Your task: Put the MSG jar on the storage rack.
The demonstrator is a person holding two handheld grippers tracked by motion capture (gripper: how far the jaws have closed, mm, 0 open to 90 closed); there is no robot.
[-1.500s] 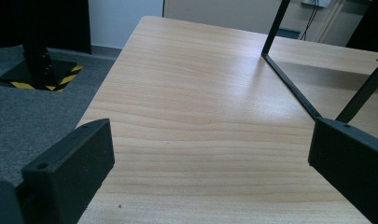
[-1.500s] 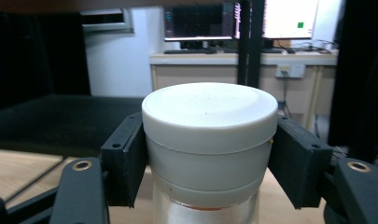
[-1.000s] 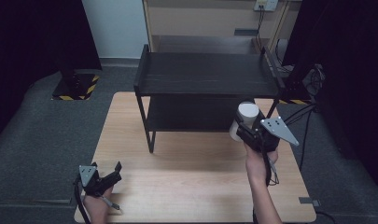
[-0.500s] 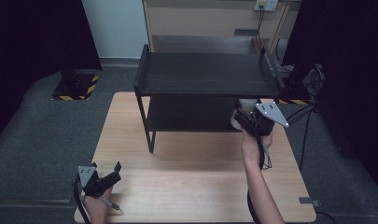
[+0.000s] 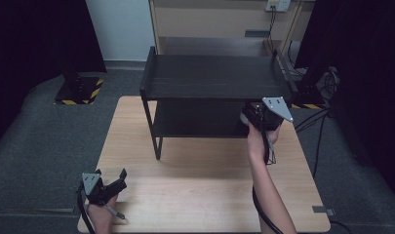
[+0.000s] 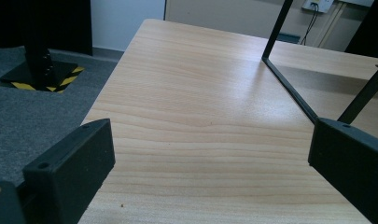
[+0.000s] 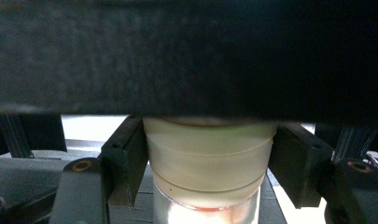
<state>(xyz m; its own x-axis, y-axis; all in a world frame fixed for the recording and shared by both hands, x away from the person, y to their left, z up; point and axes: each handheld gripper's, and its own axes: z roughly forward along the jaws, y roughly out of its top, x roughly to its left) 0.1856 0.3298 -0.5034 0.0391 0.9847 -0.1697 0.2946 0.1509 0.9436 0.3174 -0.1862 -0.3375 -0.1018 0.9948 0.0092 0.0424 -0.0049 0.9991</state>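
Note:
A pale cream cylindrical container (image 7: 207,163) sits between the two black jaws of my right gripper (image 7: 207,154), and both pads press on its sides. In the high view my right gripper (image 5: 252,119) is at the front right of the black two-level shelf (image 5: 214,78), level with the gap between its boards. Just a sliver of the container (image 5: 244,117) shows there. The top board's dark front edge (image 7: 186,56) hangs right above the container. My left gripper (image 5: 112,183) rests low at the wooden table's (image 5: 200,185) near left corner, jaws wide apart with nothing between them (image 6: 214,140).
The shelf's thin black legs (image 6: 289,84) stand on the table ahead of my left gripper. A yellow-and-black striped base (image 5: 78,92) stands on the grey floor at the left. Cables (image 5: 317,117) run beside the table's right edge.
My right gripper has carried the container away from the person, up to the shelf's front, so the top board now hides most of it. The left gripper has stayed put.

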